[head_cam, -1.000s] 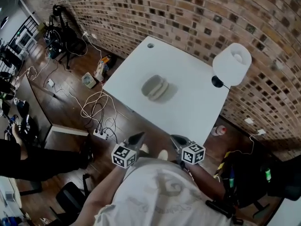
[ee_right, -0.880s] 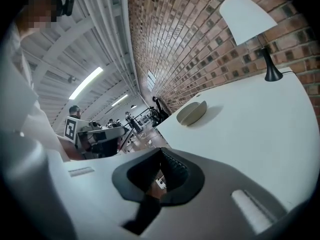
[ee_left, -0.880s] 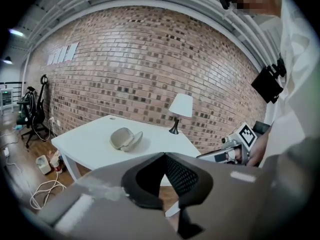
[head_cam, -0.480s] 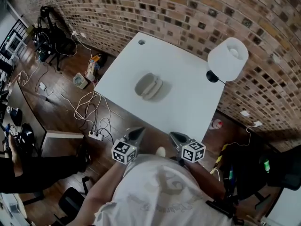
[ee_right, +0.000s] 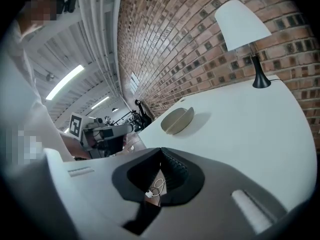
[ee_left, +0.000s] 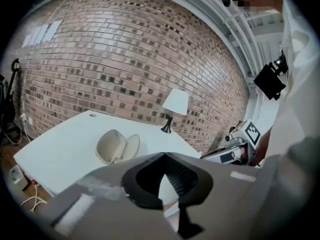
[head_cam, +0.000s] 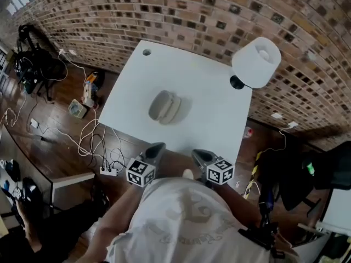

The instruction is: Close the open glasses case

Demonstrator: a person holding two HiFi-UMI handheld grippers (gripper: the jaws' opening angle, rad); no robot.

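The beige glasses case (head_cam: 164,107) lies open near the middle of the white table (head_cam: 214,119), its two shells spread apart. It also shows in the left gripper view (ee_left: 117,146) and the right gripper view (ee_right: 177,120). Both grippers hover side by side off the table's near edge, well short of the case. My left gripper (head_cam: 159,146) (ee_left: 163,155) is shut with nothing in it. To its right, my right gripper (head_cam: 196,153) (ee_right: 161,150) is shut and empty too.
A white-shaded lamp (head_cam: 255,62) on a black stem stands at the table's far right corner, against the brick wall. A cable hole (head_cam: 146,52) is at the far left corner. White cables and a power strip (head_cam: 107,170) lie on the wooden floor to the left.
Both grippers have come forward toward the table's near edge, and the table now sits closer in the head view. The case lies as before.
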